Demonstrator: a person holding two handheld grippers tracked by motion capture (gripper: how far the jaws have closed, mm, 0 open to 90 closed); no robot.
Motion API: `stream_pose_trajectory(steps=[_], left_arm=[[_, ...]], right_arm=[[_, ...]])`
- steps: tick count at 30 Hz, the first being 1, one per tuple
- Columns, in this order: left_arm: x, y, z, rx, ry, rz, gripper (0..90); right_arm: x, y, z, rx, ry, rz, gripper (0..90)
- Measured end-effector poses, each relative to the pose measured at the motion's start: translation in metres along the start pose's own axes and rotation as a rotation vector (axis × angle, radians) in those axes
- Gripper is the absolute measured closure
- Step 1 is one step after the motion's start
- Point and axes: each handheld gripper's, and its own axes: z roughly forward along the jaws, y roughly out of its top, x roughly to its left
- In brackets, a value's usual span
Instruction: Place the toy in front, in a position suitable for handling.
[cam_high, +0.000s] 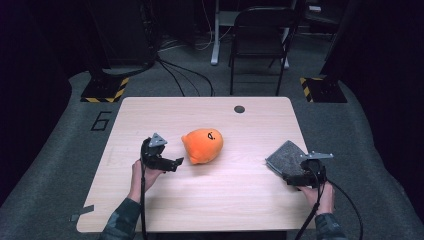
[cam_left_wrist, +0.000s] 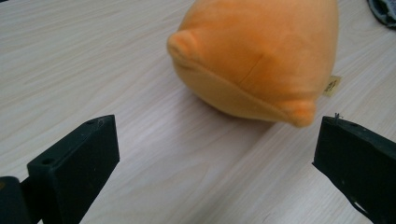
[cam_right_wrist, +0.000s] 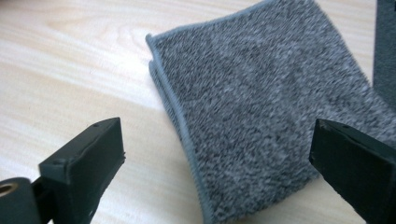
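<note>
We see the table (cam_high: 150, 210) whole from above. At frame centre lies the orange plush (cam_high: 202, 145), its face cut off in the left gripper view, which reveals a tag. The grey cloth (cam_high: 285, 156) sits right, partly behind the right gripper (cam_high: 286, 177). Both it and the left gripper (cam_high: 179, 161) gape open, holding nothing.

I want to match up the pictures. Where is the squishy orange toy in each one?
High view: the orange plush toy lies mid-table, just right of the left gripper.
Left gripper view: it sits top centre, beyond the open jaws.
Right gripper view: not in it; a grey cloth lies there.
Shared landmark: the pale wooden table, also under the toy and the cloth.
</note>
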Motion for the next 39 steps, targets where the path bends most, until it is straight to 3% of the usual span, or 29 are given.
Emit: stream_pose_trajectory(steps=[5, 8, 13, 21, 26, 32, 39], left_arm=[[-0.006, 0.017, 0.012, 0.005, -0.017, 0.011, 0.0], [-0.011, 0.027, 0.018, -0.007, -0.020, 0.013, 0.0], [-0.019, 0.038, 0.027, -0.023, -0.015, 0.020, 0.0], [-0.026, 0.042, 0.048, 0.004, -0.003, 0.040, 5.2], [-0.022, 0.037, 0.054, 0.006, -0.011, 0.013, 11.6], [-0.023, 0.028, 0.061, -0.018, -0.004, -0.017, 30.0], [-0.023, 0.023, 0.060, -0.041, -0.023, -0.011, 58.7]], right_arm=[[0.001, -0.003, 0.000, 0.015, 0.013, -0.022, 1.1], [0.002, -0.001, -0.001, 0.008, 0.016, 0.002, 1.0], [0.003, 0.001, -0.001, -0.001, 0.020, -0.001, 1.0], [0.003, 0.002, -0.001, -0.004, 0.023, -0.009, 1.1], [0.000, 0.000, -0.001, 0.003, 0.026, -0.006, 1.2], [-0.001, 0.000, 0.002, 0.014, 0.025, 0.008, 1.4], [-0.001, -0.001, 0.002, 0.015, 0.027, 0.004, 1.8]])
